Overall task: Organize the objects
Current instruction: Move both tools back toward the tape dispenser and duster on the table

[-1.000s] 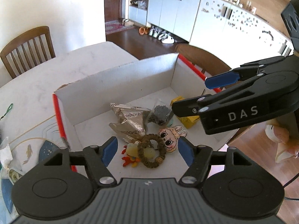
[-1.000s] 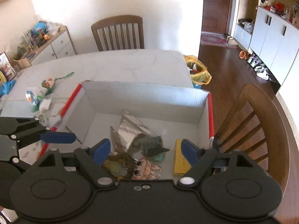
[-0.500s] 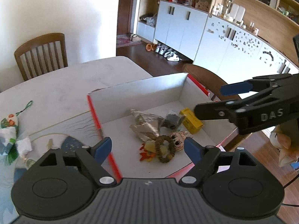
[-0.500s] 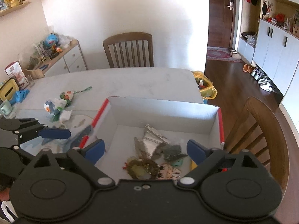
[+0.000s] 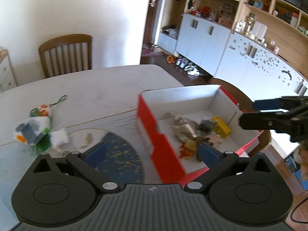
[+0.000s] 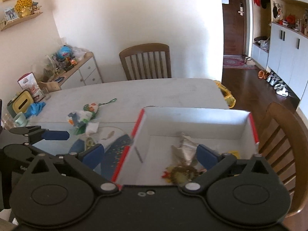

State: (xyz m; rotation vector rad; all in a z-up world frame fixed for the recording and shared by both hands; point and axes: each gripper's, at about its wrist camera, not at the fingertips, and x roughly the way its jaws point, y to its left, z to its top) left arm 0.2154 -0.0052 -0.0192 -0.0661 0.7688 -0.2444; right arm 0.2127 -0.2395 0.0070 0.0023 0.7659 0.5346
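Observation:
A red-and-white cardboard box (image 5: 148, 119) (image 6: 192, 115) stands on the white table. It holds a silver foil pouch (image 5: 182, 127) (image 6: 186, 148), a yellow block (image 5: 221, 127), a cartoon face charm (image 5: 214, 140) and a brown bead ring with a yellow-orange toy (image 6: 181, 173). Left of the box lies a heap of small fabric toys (image 5: 36, 127) (image 6: 82, 117). My left gripper (image 5: 152, 152) is open and empty, above the box's left wall. My right gripper (image 6: 150, 154) is open and empty, above the box's near edge; it shows in the left wrist view (image 5: 269, 113).
A blue patterned place mat (image 5: 119, 154) lies in front of the box. A wooden chair (image 6: 146, 61) stands at the table's far side, another (image 6: 281, 134) at the right. A cluttered sideboard (image 6: 67, 67), cups and a blue cloth (image 6: 36, 107) sit at the far left.
Both grippers have pulled up and back from the box and swung left. The toy heap and place mat have come into view. Both stay open and empty.

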